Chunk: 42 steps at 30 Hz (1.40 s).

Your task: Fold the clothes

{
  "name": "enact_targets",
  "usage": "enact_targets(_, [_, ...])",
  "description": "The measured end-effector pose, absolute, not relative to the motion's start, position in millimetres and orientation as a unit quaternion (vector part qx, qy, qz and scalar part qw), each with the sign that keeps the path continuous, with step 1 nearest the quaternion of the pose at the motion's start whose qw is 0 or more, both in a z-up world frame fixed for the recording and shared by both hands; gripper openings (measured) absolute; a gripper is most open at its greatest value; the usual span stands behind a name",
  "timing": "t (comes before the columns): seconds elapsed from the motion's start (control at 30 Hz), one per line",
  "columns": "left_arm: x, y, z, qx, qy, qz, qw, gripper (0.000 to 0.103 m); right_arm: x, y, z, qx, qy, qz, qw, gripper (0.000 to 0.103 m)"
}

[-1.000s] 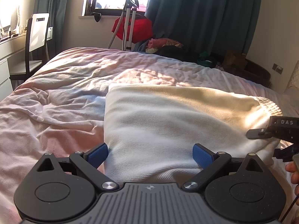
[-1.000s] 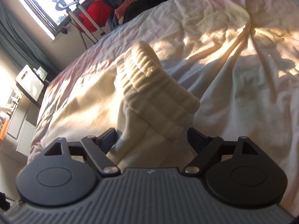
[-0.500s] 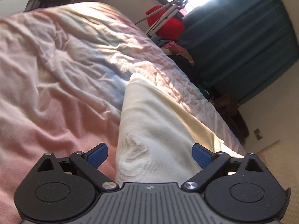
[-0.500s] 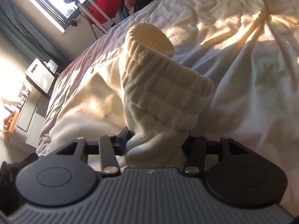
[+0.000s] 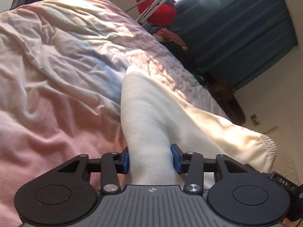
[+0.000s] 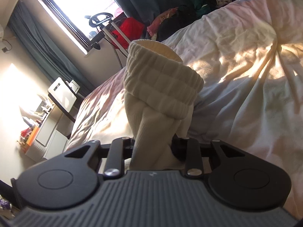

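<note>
A cream knitted garment [image 5: 161, 113] lies partly raised off the pale pink bed cover [image 5: 56, 66]. My left gripper [image 5: 151, 159] is shut on its near edge, and the fabric stretches from the blue pads away to a far corner. In the right wrist view my right gripper [image 6: 153, 149] is shut on the same garment just below its ribbed cuff [image 6: 161, 83], which stands up above the jaws with its opening showing. The cuff end [image 5: 265, 147] also shows at the right of the left wrist view, beside part of the other gripper.
The rumpled bed cover [image 6: 246, 75] fills most of both views. Beyond the bed are dark teal curtains [image 5: 236, 28], a red bag [image 5: 157, 9] with a metal stand, a pile of clothes [image 6: 170, 22], a window [image 6: 75, 9] and a desk with a chair [image 6: 60, 92].
Both grippers closed on the garment: the left from wide open to shut on its edge, the right tighter under the cuff. The garment has risen off the bed and both views have tilted.
</note>
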State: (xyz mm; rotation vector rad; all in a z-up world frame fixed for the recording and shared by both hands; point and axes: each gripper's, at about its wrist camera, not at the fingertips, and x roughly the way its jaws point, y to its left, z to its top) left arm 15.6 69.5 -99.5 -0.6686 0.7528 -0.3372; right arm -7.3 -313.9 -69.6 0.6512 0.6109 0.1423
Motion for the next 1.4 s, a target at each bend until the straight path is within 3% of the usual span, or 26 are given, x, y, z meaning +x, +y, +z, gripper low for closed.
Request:
enact_targets(0.3, [20.1,-9.8,-21.7,-0.303,0.320,-0.236,0.866,0.033,-49.3,-379.6,-9.7,0.368,0.237,0.075,0.896,0.031])
enact_targets(0.67, [217.3,-245.4,19.9,-0.240,0.369,-0.275,0.855,0.033,49.7,-543.9,23.2,0.374,0.219,-0.047,0.900,0.031])
enact_targets(0.93, [319.1,-365.2,-19.2,-0.144,0.389,-0.308,0.856,0.033,138.6,-635.8,-22.6,0.399,0.222,-0.139,0.879,0.031])
enact_targets(1.2, [288.9,-341.0,-113.0,-0.116,0.374,-0.352,0.850,0.036,110.7,-631.9,-119.5,0.412,0.251,-0.151,0.863,0.031])
enact_targets(1.4, [264.9,-328.5,-143.7,-0.062,0.345,-0.350,0.869,0.043,86.9,-603.3,-161.4,0.366,0.257,-0.165,0.879,0.036])
